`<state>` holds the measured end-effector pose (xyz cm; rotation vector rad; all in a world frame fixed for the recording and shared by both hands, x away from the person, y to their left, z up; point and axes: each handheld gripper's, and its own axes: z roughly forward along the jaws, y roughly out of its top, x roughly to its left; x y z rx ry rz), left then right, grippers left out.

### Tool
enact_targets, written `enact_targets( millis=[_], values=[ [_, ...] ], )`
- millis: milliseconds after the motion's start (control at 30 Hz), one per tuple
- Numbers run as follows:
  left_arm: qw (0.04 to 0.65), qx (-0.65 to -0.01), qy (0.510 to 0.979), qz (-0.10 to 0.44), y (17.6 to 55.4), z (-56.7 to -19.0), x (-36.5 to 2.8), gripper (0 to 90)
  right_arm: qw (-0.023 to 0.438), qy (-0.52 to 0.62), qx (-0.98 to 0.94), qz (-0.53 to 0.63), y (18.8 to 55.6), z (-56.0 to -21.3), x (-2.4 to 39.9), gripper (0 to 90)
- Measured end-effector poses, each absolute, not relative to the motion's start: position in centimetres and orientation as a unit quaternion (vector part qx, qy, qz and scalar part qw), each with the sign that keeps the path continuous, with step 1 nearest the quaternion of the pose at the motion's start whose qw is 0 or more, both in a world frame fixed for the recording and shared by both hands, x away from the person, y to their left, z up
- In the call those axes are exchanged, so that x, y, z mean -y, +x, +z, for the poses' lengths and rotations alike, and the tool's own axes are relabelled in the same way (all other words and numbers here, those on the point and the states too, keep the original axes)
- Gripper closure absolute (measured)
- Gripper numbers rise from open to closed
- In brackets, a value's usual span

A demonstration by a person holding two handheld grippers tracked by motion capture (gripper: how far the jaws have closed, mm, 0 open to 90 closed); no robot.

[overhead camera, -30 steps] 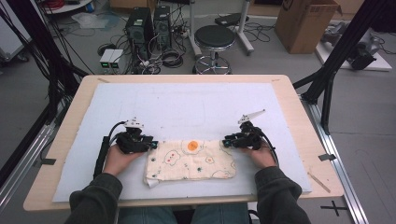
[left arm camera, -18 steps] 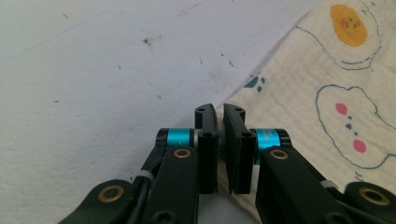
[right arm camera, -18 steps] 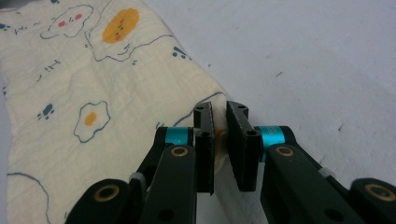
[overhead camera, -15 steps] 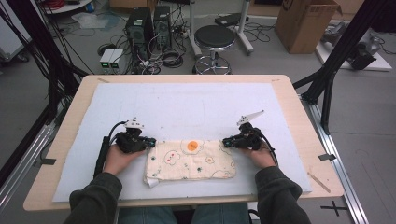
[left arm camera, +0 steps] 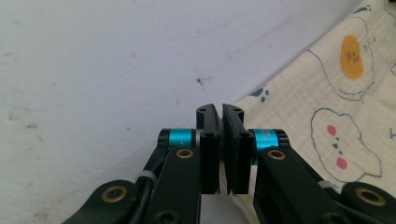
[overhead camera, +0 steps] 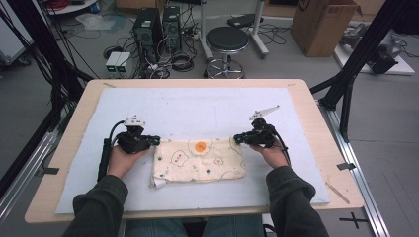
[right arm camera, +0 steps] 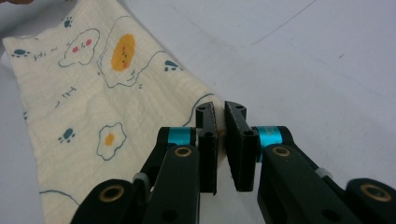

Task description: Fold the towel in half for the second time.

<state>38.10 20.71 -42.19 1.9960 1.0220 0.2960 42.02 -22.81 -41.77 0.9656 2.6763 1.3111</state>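
Progress looks early: the cloth [overhead camera: 199, 159] lies on the white mat [overhead camera: 197, 111] of the table [overhead camera: 306, 98], near your edge, already folded into a long band, and both far corners are now caught, so the next fold or the lifting is what remains, as I judge it. Your left tool [overhead camera: 157, 140] has just closed its jaws on the far left corner; in the left gripper view [left arm camera: 220, 140] the pads stand almost together with the cloth edge [left arm camera: 327, 107] running in between them. Your right tool [overhead camera: 237, 139] has also just closed, and in the right gripper view [right arm camera: 220, 140] a thin corner of the cloth [right arm camera: 107, 93] is pinched in the narrow gap. Both your hands rest low at the two ends of the cloth, well apart, and the tools point inward toward each other, nearly level with the mat. The right corner seems a little raised from the mat, but I cannot tell this surely.
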Motion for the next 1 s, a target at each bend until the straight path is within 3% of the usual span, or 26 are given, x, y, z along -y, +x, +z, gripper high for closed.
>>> enact_targets(
  millis=[300,567,733,1000],
  values=[
    [0.441,-0.449,0.766,0.128,39.4,-42.3,-21.6,85.4,0.017,0.326,-0.843,0.427,43.9,-40.4,22.0,83.9],
    [0.442,-0.451,0.762,0.143,41.2,-41.1,-21.3,85.4,0.022,0.359,-0.821,0.442,45.7,-40.5,22.1,84.1],
    [0.431,-0.446,0.771,0.143,41.3,-41.6,-20.8,85.2,0.012,0.378,-0.819,0.431,46.3,-41.7,22.2,84.1],
    [0.448,-0.437,0.765,0.150,40.4,-41.4,-21.2,85.1,0.015,0.360,-0.820,0.445,45.7,-41.0,22.2,84.1]
  ],
)
